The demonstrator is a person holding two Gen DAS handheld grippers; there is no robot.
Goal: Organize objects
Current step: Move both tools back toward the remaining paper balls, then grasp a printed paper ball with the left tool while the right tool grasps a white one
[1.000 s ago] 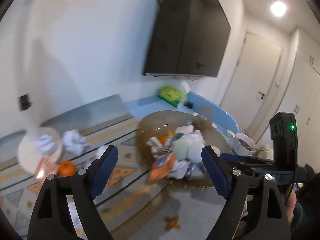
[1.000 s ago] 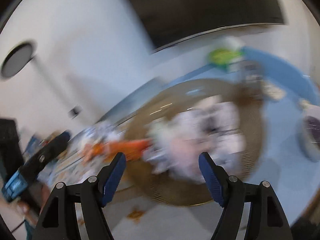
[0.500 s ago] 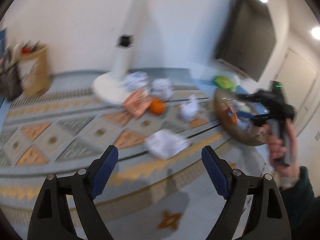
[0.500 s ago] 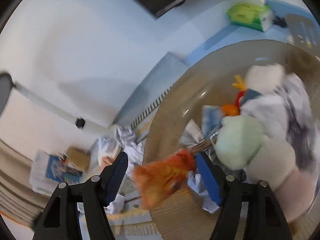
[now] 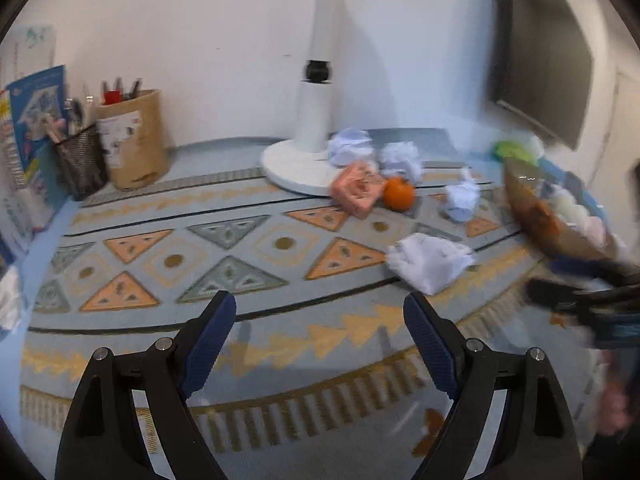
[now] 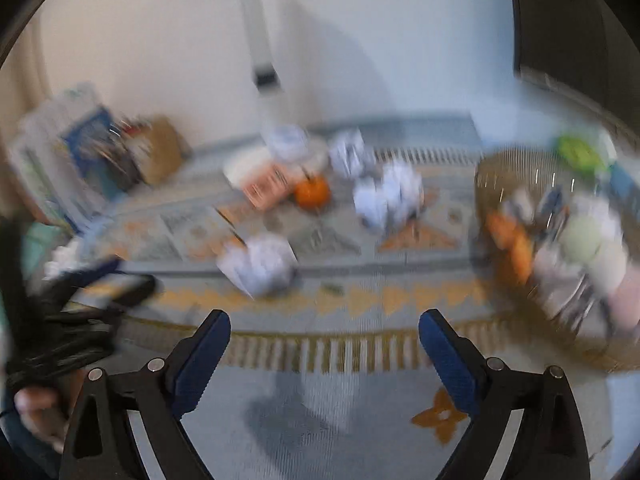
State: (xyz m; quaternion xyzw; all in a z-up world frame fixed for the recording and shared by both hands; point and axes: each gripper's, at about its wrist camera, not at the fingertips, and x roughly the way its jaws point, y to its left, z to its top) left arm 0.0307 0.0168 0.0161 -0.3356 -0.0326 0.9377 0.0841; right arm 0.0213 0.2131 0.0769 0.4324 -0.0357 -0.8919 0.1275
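Several crumpled white paper balls lie on the patterned mat; the nearest ball (image 5: pixel 430 262) (image 6: pixel 258 264) lies just ahead of both grippers. An orange (image 5: pixel 398 194) (image 6: pixel 312 192) and a pink box (image 5: pixel 358 190) (image 6: pixel 266 186) lie by the white lamp base (image 5: pixel 292 164). A brown basket (image 5: pixel 552 224) (image 6: pixel 520 300) at the right holds soft toys and papers. My left gripper (image 5: pixel 320 340) is open and empty above the mat. My right gripper (image 6: pixel 324 344) is open and empty; its view is blurred.
A cardboard pen holder (image 5: pixel 130 140) and a mesh pen cup (image 5: pixel 80 160) stand at the back left beside booklets (image 5: pixel 28 128). A dark screen (image 5: pixel 540 52) hangs on the wall at right. A green pack (image 6: pixel 580 152) lies behind the basket.
Both grippers have swung left, away from the basket toward the mat with the paper balls. The orange item that hung between the right gripper's fingers half a second ago is no longer there.
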